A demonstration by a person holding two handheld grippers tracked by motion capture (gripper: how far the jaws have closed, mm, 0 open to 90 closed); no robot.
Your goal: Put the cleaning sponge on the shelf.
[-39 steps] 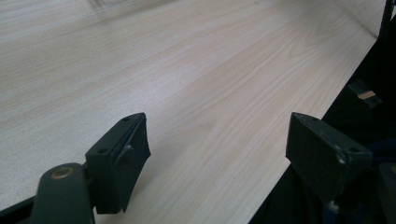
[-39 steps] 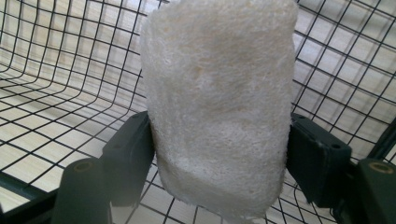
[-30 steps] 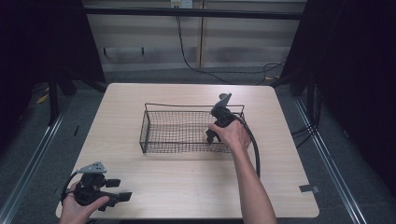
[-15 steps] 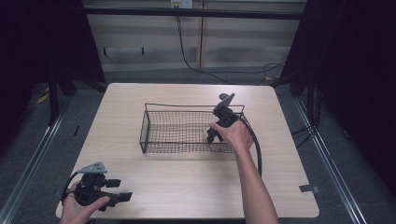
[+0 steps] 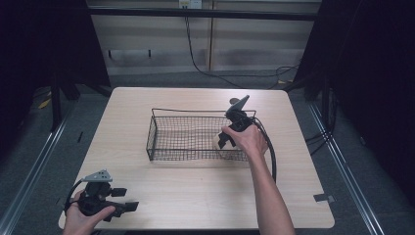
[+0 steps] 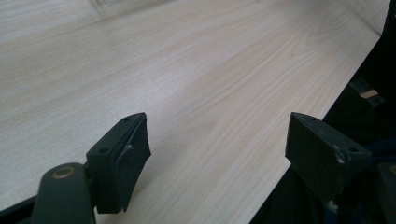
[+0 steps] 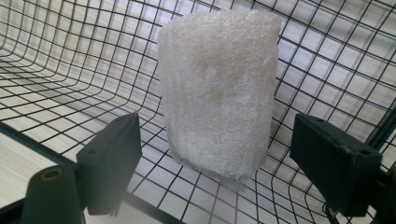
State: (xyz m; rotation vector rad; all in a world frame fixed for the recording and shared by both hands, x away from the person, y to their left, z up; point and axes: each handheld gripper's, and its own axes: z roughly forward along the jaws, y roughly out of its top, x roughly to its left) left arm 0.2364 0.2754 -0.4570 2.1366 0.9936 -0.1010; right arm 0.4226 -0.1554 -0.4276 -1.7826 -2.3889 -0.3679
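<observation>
Pale wooden table carries a black wire basket near its middle. Inside the basket's right end stands a white loofah sponge. The right gripper reaches in with jaws wide apart on both sides of the sponge, not touching it; I judge the next move is closing on it. The left gripper rests wide open and holds nothing at the near left corner.

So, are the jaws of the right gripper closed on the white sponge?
No, the right gripper is open; the white sponge stands free between its jaws in the wire basket.
</observation>
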